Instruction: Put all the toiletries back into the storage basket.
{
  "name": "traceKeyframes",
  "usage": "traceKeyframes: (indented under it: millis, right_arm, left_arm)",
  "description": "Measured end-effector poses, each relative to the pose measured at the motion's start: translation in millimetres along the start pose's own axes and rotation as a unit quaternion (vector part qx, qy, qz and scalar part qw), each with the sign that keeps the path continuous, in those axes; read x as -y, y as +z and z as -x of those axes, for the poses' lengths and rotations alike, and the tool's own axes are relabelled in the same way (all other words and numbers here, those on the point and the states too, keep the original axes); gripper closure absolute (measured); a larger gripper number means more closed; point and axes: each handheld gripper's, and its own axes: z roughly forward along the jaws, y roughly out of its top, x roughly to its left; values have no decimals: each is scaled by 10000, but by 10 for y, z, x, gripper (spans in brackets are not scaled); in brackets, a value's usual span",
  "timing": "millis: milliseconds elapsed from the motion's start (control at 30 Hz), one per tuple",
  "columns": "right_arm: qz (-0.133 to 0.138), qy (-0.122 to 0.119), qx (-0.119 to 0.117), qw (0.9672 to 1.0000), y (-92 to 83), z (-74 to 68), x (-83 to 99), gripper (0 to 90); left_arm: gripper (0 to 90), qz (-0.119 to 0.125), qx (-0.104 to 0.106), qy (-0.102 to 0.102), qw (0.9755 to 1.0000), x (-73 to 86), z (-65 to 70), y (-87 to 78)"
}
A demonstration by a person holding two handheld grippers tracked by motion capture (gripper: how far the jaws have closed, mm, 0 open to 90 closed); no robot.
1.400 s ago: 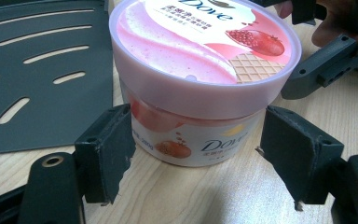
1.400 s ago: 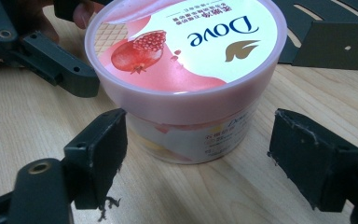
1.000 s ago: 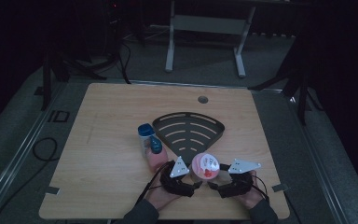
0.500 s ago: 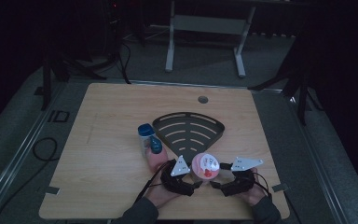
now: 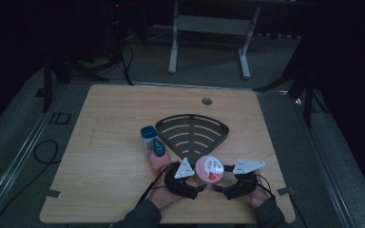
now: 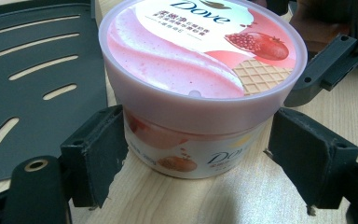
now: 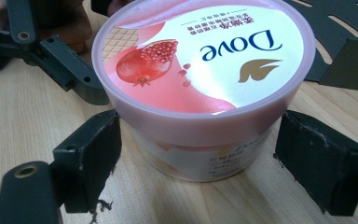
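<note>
Near the front edge of the counter (image 5: 100, 123), a little right of its middle, a pink tub (image 5: 209, 169) stands upright just off the point of the dark slotted tray (image 5: 192, 130). Both claws face it from opposite sides. The left claw (image 6: 196, 154) is open wide, its jaws on either side of the tub's lower wall with a gap showing on each side; the right claw (image 7: 198, 158) is open the same way, holding nothing.

Because the lid overhangs the wall, a squeeze placed too high could catch the rim and pop or tilt it. Four jaws crowd one small tub, so if both claws shut together they may foul each other or shove it onto the tray.

Compared with a second ago, the tub and both claws sit where they were; the blue-capped bottle (image 5: 151, 140) under the left hand looks slightly shifted.
</note>
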Motion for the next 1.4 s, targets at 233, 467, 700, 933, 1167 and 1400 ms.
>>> traceKeyframes:
  millis: [233, 467, 700, 933, 1167, 1400]
  right_arm:
    - [-68, -91, 1, 9999, -24, 7, -14, 166]
    - [-30, -66, 40, 10000, -42, 1, -32, 166]
    - [-39, -103, 65, 9999, -58, -10, -38, 169]
    - [-72, -169, 104, 9998, -85, -33, -52, 169]
    - [-58, -192, 139, 9997, -139, -25, -76, 169]
    - [-36, -251, 207, 9995, -212, -7, -110, 169]
  left_arm:
    - [198, 3, -47, 129, 9999, -6, 8, -11]
    - [198, 43, -76, 143, 9999, -36, 11, -18]
    - [198, 35, -92, 184, 9998, -46, 28, -20]
    - [198, 59, -124, 233, 9996, -66, 58, -37]
    - [198, 35, -148, 303, 9994, -123, 72, -34]
    - [196, 105, -169, 342, 9992, -206, 90, -20]
